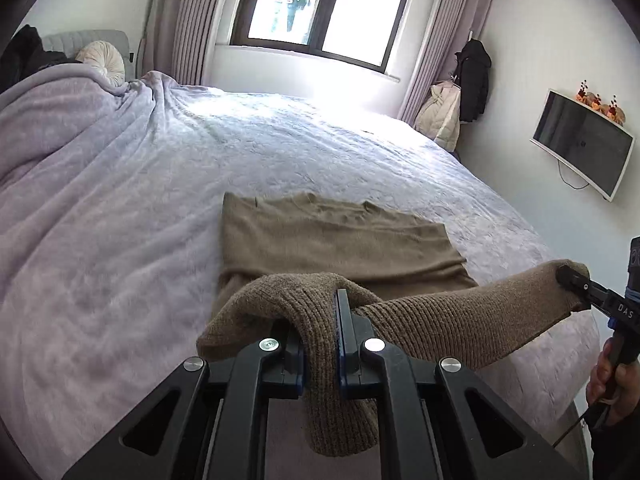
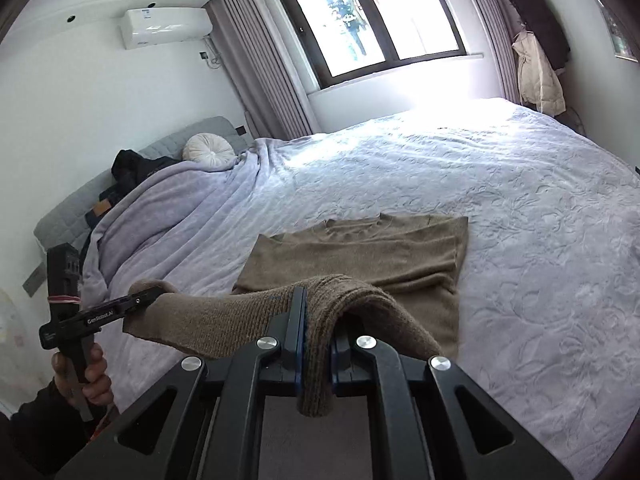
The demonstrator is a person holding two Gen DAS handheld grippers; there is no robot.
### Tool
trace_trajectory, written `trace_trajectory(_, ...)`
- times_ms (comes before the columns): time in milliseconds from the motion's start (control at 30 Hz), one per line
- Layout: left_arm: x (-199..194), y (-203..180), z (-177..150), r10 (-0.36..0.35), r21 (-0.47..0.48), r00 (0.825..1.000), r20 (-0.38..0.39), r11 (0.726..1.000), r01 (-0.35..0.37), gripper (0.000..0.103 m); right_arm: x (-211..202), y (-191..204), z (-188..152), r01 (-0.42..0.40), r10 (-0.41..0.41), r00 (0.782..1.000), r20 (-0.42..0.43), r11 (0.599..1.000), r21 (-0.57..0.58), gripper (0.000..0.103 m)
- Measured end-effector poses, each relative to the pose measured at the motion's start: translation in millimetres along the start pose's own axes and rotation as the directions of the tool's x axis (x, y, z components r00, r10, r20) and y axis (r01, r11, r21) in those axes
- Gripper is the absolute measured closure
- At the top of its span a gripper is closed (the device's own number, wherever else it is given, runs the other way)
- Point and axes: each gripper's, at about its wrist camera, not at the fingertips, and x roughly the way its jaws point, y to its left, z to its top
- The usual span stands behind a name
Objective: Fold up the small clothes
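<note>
A brown knit sweater (image 1: 340, 240) lies on the bed, neck end far from me, sleeves folded in; it also shows in the right wrist view (image 2: 360, 256). Its ribbed bottom hem (image 1: 440, 320) is lifted off the bed and stretched between both grippers. My left gripper (image 1: 320, 320) is shut on the hem's left corner. My right gripper (image 2: 318, 320) is shut on the hem's right corner. Each gripper shows in the other's view, the right one (image 1: 568, 280) and the left one (image 2: 148, 298), both clamped on the hem.
The bed (image 1: 280, 144) has a pale lilac quilted cover, with a bunched lilac blanket (image 1: 60, 160) and round cushion (image 1: 102, 62) at the left. A wall TV (image 1: 582, 144) and hanging coats (image 1: 460, 92) are at the right. A window (image 1: 324, 4) is behind.
</note>
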Motion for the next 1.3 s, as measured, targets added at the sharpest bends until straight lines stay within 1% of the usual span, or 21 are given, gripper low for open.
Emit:
trace_trajectory(333, 65.9, 5.5, 78.9, 0.026, -0.046, 0.999, -0.028, 0.999, -0.028, 0.091, 52.5, -9.7, 77.4, 0.060, -0.061, 0.997, 0.037, 0.998, 0.018, 0.093)
trace_trajectory(433, 91.9, 8.9, 103.2, 0.040, -0.040, 0.999, -0.029, 0.998, -0.041, 0.091, 77.9, -17.8, 96.4, 0.109, -0.110, 0.993, 0.045, 0.994, 0.018, 0.093)
trace_trajectory(500, 112.1, 13.9, 114.5, 0.044, -0.050, 0.998, -0.043, 0.998, -0.046, 0.091, 97.6, -27.0, 104.9, 0.124, -0.125, 0.991, 0.036, 0.992, 0.034, 0.093)
trace_trajectory(533, 128.6, 17.9, 120.5, 0.051, -0.058, 0.997, -0.061, 0.997, -0.054, 0.091, 110.8, -33.8, 108.0, 0.137, -0.138, 0.990, 0.025, 0.989, 0.047, 0.093)
trace_trajectory(633, 169.1, 25.2, 125.1, 0.072, -0.070, 0.991, -0.112, 0.994, -0.080, 0.091, 152.4, -54.1, 111.3, 0.175, -0.173, 0.984, -0.029, 0.981, 0.078, 0.093)
trace_trajectory(700, 203.9, 34.2, 124.3, 0.083, -0.086, 0.982, -0.169, 0.991, -0.098, 0.091, 182.9, -70.0, 108.5, 0.205, -0.197, 0.977, -0.080, 0.974, 0.099, 0.093)
trace_trajectory(800, 244.2, 44.7, 120.0, 0.089, -0.111, 0.967, -0.240, 0.987, -0.119, 0.091, 229.0, -93.7, 102.8, 0.240, -0.218, 0.962, -0.167, 0.963, 0.127, 0.093)
trace_trajectory(900, 281.7, 60.6, 114.1, 0.077, -0.156, 0.943, -0.324, 0.979, -0.133, 0.090, 268.6, -117.4, 95.5, 0.263, -0.217, 0.943, -0.251, 0.950, 0.168, 0.093)
trace_trajectory(967, 301.5, 71.6, 110.2, 0.038, -0.208, 0.923, -0.384, 0.970, -0.126, 0.090, 288.3, -131.8, 90.1, 0.267, -0.204, 0.934, -0.293, 0.943, 0.197, 0.093)
trace_trajectory(1000, 307.7, 76.0, 107.9, 0.017, -0.230, 0.914, -0.406, 0.966, -0.120, 0.090, 293.9, -136.9, 88.8, 0.267, -0.195, 0.933, -0.303, 0.939, 0.215, 0.091)
trace_trajectory(1033, 311.3, 79.8, 107.1, -0.005, -0.255, 0.910, -0.415, 0.960, -0.111, 0.090, 299.7, -142.5, 86.7, 0.257, -0.175, 0.933, -0.315, 0.936, 0.240, 0.089)
trace_trajectory(1067, 312.2, 82.9, 107.0, -0.024, -0.276, 0.911, -0.412, 0.956, -0.100, 0.090, 304.7, -148.0, 84.8, 0.242, -0.147, 0.933, -0.330, 0.932, 0.270, 0.089)
trace_trajectory(1100, 312.9, 84.1, 107.3, -0.037, -0.286, 0.909, -0.415, 0.954, -0.092, 0.090, 306.9, -151.3, 84.1, 0.226, -0.118, 0.932, -0.342, 0.928, 0.296, 0.086)
trace_trajectory(1133, 313.1, 85.5, 108.7, -0.054, -0.298, 0.903, -0.426, 0.951, -0.083, 0.090, 309.9, -156.7, 82.5, 0.210, -0.084, 0.931, -0.355, 0.919, 0.333, 0.076)
trace_trajectory(1167, 312.8, 86.5, 110.3, -0.070, -0.309, 0.900, -0.431, 0.948, -0.074, 0.090, 310.0, -161.1, 81.2, 0.191, -0.049, 0.933, -0.357, 0.907, 0.375, 0.070)
trace_trajectory(1200, 311.7, 88.3, 112.1, -0.092, -0.328, 0.896, -0.435, 0.943, -0.062, 0.090, 310.0, -166.1, 81.2, 0.165, -0.007, 0.937, -0.350, 0.891, 0.422, 0.059)
trace_trajectory(1233, 310.1, 91.7, 114.8, -0.126, -0.361, 0.891, -0.436, 0.932, -0.045, 0.090, 308.5, -170.7, 81.8, 0.138, 0.031, 0.941, -0.336, 0.873, 0.468, 0.048)
trace_trajectory(1267, 307.8, 96.0, 119.1, -0.166, -0.403, 0.888, -0.429, 0.915, -0.024, 0.090, 305.4, -173.8, 83.8, 0.118, 0.057, 0.947, -0.317, 0.855, 0.505, 0.043)
trace_trajectory(1300, 303.9, 100.5, 122.9, -0.210, -0.446, 0.885, -0.415, 0.895, 0.003, 0.090, 302.5, -175.1, 86.2, 0.109, 0.064, 0.951, -0.302, 0.845, 0.524, 0.037)
